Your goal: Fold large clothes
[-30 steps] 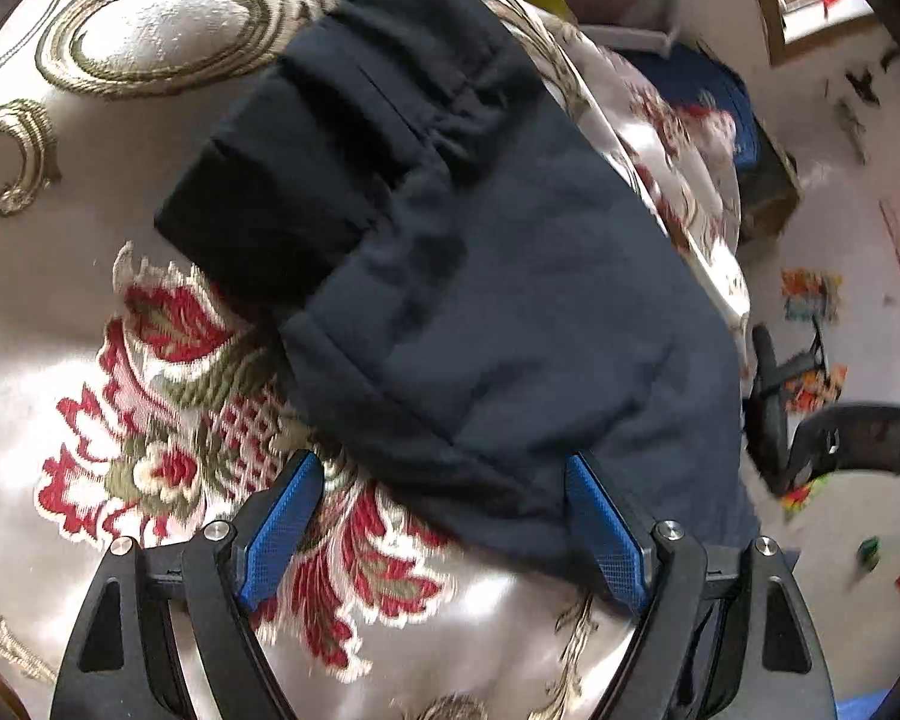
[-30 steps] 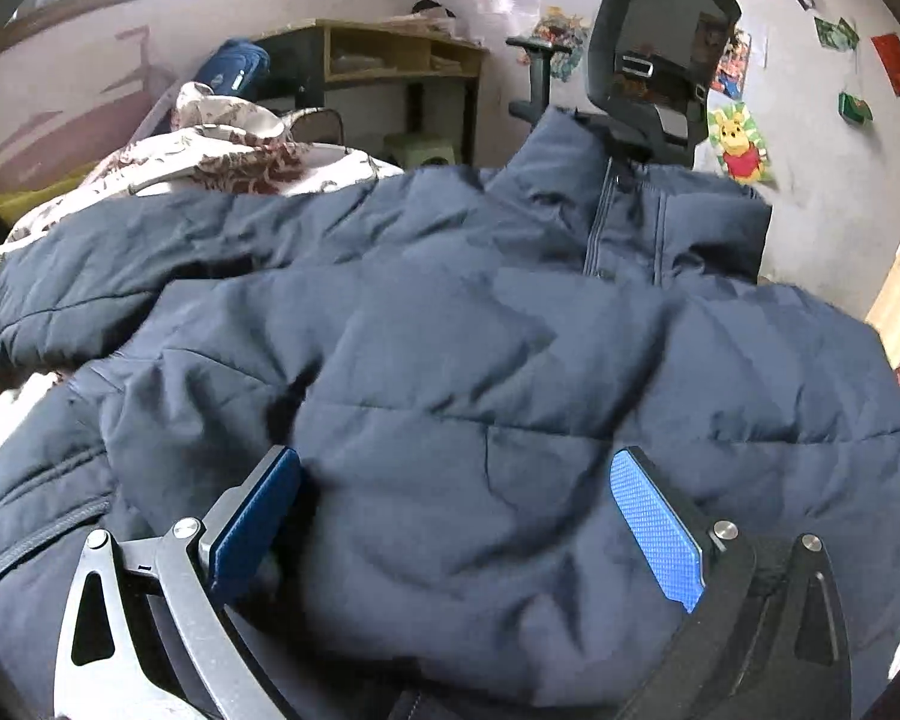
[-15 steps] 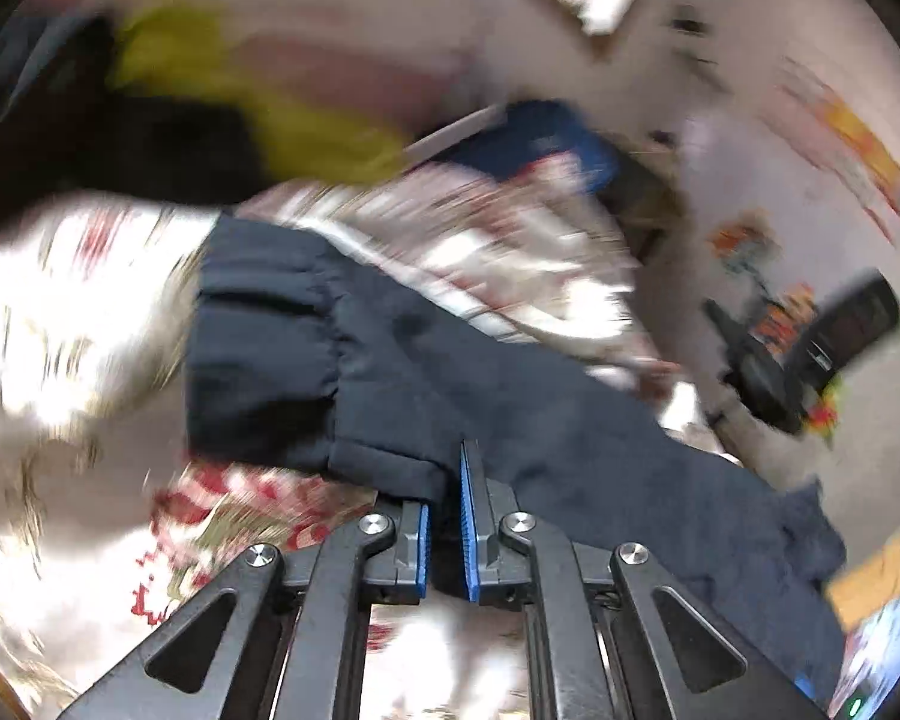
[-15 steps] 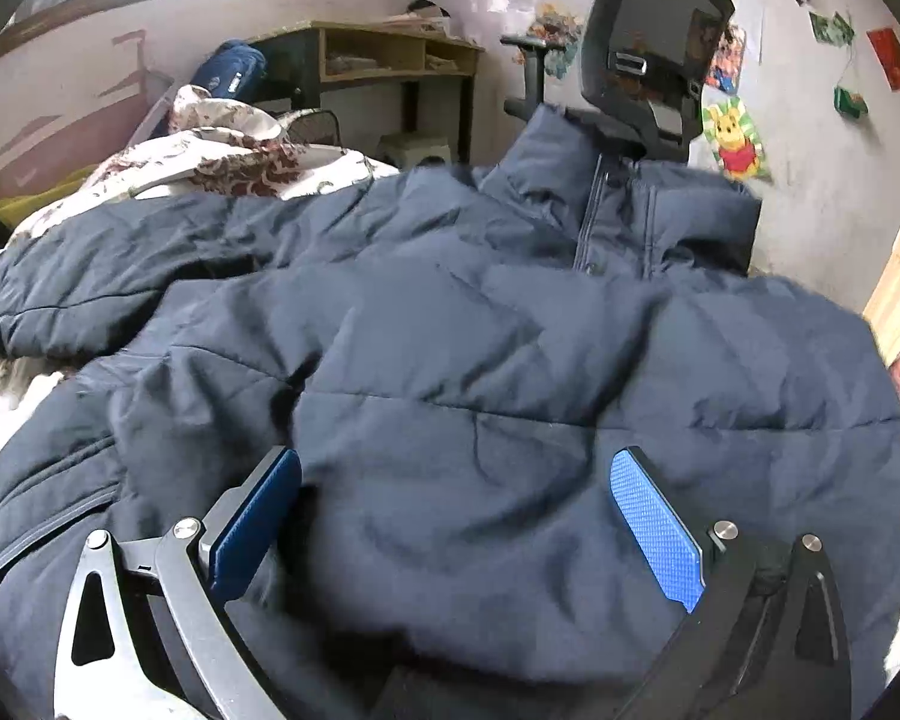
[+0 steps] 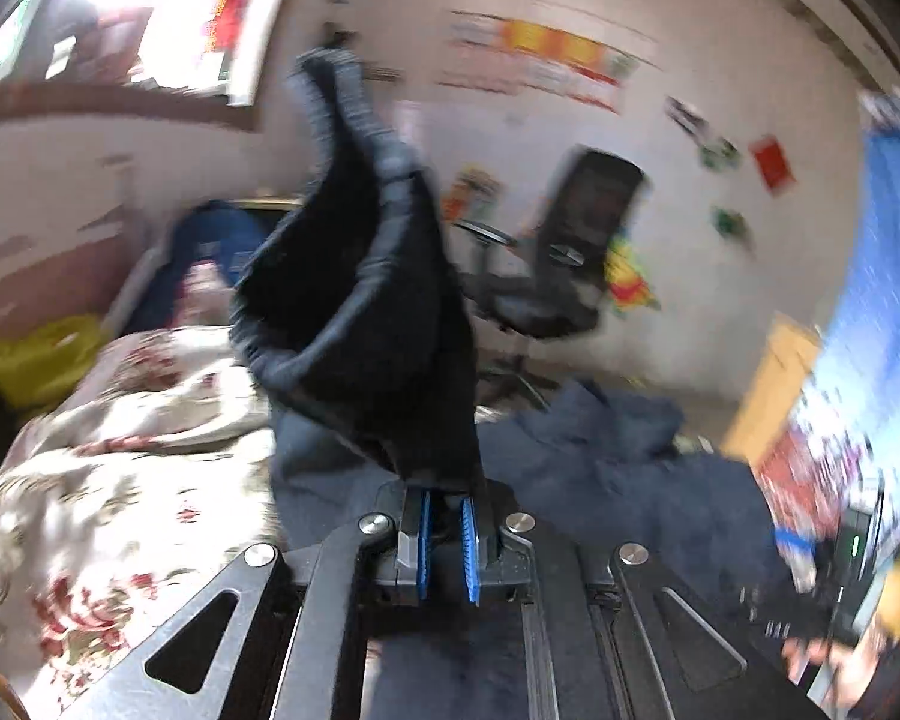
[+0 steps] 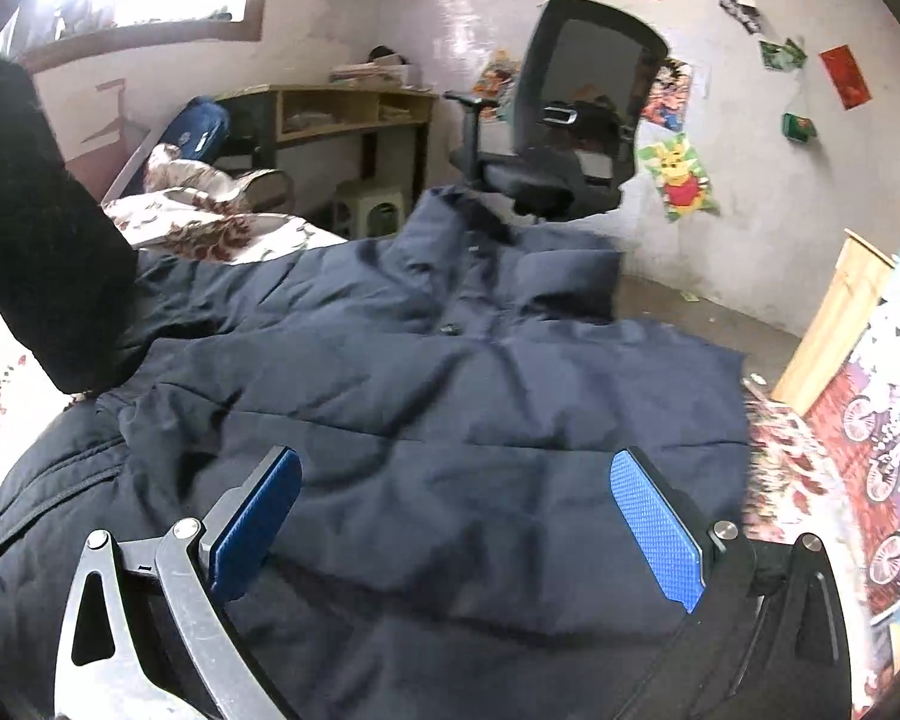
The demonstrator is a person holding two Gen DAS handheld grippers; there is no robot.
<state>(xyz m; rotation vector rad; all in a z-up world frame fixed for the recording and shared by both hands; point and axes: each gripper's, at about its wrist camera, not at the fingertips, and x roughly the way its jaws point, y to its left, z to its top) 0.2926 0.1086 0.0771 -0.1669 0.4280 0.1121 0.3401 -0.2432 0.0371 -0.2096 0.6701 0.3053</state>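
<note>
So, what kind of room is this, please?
Most likely a bedroom at home: a bed with a floral cover, a desk with an office chair, and cartoon posters on the wall.

My jacket (image 6: 450, 396) is dark navy all over, and its sleeve (image 5: 378, 312) looks nearly black with a greyer cuff. The bedspread (image 5: 108, 480) under it is cream with red and olive floral scrolls. My 2 tongs (image 5: 445, 531) (image 6: 456, 528) have bright blue textured pads (image 6: 657, 528) on black and grey metal frames.
</note>
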